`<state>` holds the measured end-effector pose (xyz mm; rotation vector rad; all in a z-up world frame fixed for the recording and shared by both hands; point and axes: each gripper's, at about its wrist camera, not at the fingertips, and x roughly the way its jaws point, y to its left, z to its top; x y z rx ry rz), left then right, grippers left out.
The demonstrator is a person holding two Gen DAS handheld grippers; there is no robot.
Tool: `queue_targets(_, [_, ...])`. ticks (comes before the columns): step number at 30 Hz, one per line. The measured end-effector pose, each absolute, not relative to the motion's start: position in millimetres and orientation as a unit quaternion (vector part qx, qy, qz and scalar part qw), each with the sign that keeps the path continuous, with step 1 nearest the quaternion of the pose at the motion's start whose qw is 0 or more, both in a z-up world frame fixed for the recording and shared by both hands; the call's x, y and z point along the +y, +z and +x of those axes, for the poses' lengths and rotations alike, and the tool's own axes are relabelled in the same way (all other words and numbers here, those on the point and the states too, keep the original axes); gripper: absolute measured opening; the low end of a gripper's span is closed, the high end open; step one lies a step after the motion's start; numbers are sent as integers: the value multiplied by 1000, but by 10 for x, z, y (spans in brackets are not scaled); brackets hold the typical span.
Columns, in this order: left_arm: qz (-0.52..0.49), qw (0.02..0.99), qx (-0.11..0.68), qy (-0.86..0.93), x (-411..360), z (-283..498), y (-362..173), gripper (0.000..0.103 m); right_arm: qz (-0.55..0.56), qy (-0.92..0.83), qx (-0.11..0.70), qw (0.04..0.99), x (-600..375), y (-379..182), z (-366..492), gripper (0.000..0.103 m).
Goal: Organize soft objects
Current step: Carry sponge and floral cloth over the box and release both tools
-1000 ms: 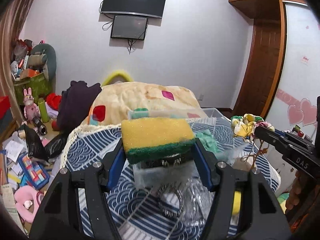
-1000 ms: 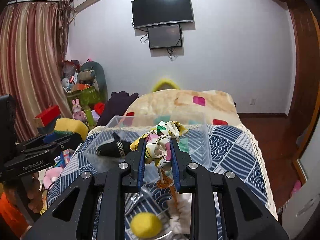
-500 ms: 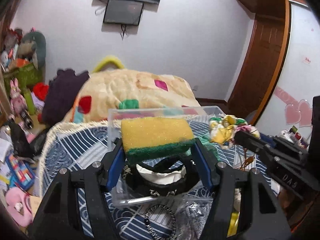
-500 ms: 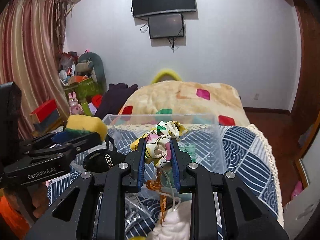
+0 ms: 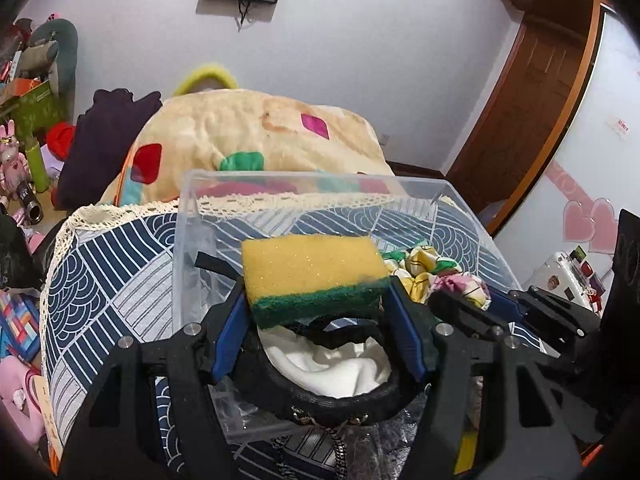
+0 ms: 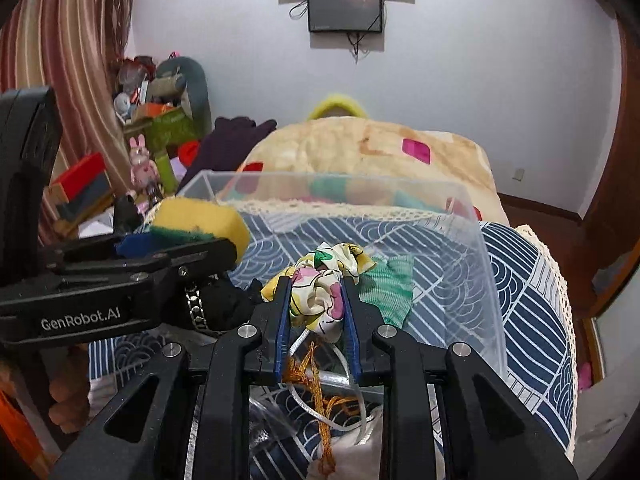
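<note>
My left gripper [image 5: 316, 300] is shut on a yellow sponge with a green scouring side [image 5: 316, 276] and holds it over the near part of a clear plastic bin [image 5: 280, 180]. My right gripper [image 6: 316, 300] is shut on a floral fabric scrunchie [image 6: 320, 288], also over the bin [image 6: 472, 240]. The sponge [image 6: 200, 220] and the left gripper [image 6: 180, 250] show at the left of the right wrist view. The scrunchie [image 5: 436, 276] shows at the right of the left wrist view. A black hat with white lining [image 5: 332, 376] and a green cloth [image 6: 388, 284] lie in the bin.
The bin stands on a blue wave-patterned cloth with lace trim [image 5: 112, 264]. A patchwork blanket [image 5: 260, 132] lies behind it. Toys and boxes [image 6: 152, 140] crowd the left side. Ribbons and orange cord [image 6: 316, 396] lie below my right gripper.
Both grippers have moved forward and down over the bin with their loads. The bin now fills the middle of both views.
</note>
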<state>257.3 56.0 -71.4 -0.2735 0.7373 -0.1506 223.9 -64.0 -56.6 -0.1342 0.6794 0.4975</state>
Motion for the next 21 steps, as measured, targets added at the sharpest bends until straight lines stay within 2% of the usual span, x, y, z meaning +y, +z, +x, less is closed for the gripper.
queue_targets(5, [-138,916,371,-71,554,2588,-723,70,-68,242,335,908,-642,-571,2235,23])
queue_targets(9, [-126,921,365,-59,505,2534,-674,81,-62,239,334,910,-673,-543,2229,39])
queue_targets(14, [-120,925,356,-66,494,2423,-592,82,-62,238,318,916,-739,-462,2156,43])
queue_targets(18, [-124,931,334,-84,503,2252,-431,85,-58,241,292,924,-823,-313,2009,59])
queue_targets(21, [-113,938,315,-91,467,2092,-297,90,-59,238,282,927,-854,-263,1963,61])
